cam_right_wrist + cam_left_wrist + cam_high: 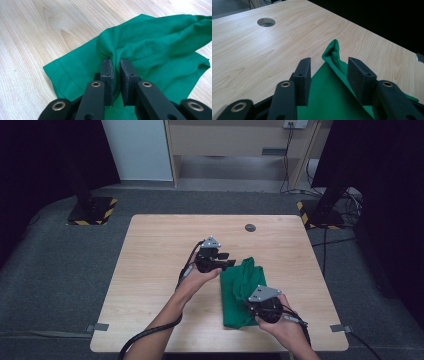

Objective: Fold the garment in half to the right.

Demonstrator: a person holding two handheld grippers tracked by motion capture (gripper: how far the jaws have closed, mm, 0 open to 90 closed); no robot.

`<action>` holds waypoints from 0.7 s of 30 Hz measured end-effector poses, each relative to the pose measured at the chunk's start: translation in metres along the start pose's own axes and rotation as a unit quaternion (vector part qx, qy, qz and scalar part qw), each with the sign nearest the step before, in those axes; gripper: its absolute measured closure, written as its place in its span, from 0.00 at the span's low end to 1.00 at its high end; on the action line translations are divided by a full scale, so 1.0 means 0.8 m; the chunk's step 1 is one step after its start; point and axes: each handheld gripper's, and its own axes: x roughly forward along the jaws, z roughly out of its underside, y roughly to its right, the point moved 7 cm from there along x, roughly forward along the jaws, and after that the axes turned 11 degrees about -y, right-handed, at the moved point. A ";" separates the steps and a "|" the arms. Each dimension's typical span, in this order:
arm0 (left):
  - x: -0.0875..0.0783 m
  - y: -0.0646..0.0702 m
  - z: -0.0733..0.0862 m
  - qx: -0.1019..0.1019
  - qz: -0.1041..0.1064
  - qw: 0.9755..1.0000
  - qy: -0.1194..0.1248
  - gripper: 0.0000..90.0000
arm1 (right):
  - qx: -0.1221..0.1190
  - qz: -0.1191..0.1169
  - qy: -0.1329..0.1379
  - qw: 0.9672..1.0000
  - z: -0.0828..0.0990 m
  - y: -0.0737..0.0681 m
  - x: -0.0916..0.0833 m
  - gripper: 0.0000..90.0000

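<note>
While the green cloth (239, 295) lies half-folded on the right part of the table (150, 270), the work in hand looks like a fold in progress. Its lower layer is flat on the wood; a bunched upper layer rises from it, with one raised corner (333, 53) standing up at the far end.

At the near end, the right gripper (115, 65) has its jaws pressed together on a pinch of that bunched layer, a stitched hem (103, 51) curling just above the pads. In the high view it sits over the cloth's near right part (264, 301).

Over the cloth's far left edge, the left gripper (328, 72) has its jaws spread, with flat cloth below and between them and the pads pressing on nothing; it appears to have let go of its end.

My reading: one end is released, the other held. The next move calls for the right gripper to lay its pinch down flat, or for the left to take a fresh hold on the raised corner so both ends can be drawn over evenly.
</note>
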 end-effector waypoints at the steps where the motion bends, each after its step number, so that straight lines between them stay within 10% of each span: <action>1: 0.000 0.000 0.002 0.000 -0.002 1.000 0.000 0.59 | 0.000 0.000 0.001 1.000 0.000 0.001 0.000 0.91; 21: 0.004 -0.003 0.029 -0.008 -0.046 0.998 -0.031 0.15 | 0.004 -0.001 0.000 1.000 0.004 0.002 0.000 0.90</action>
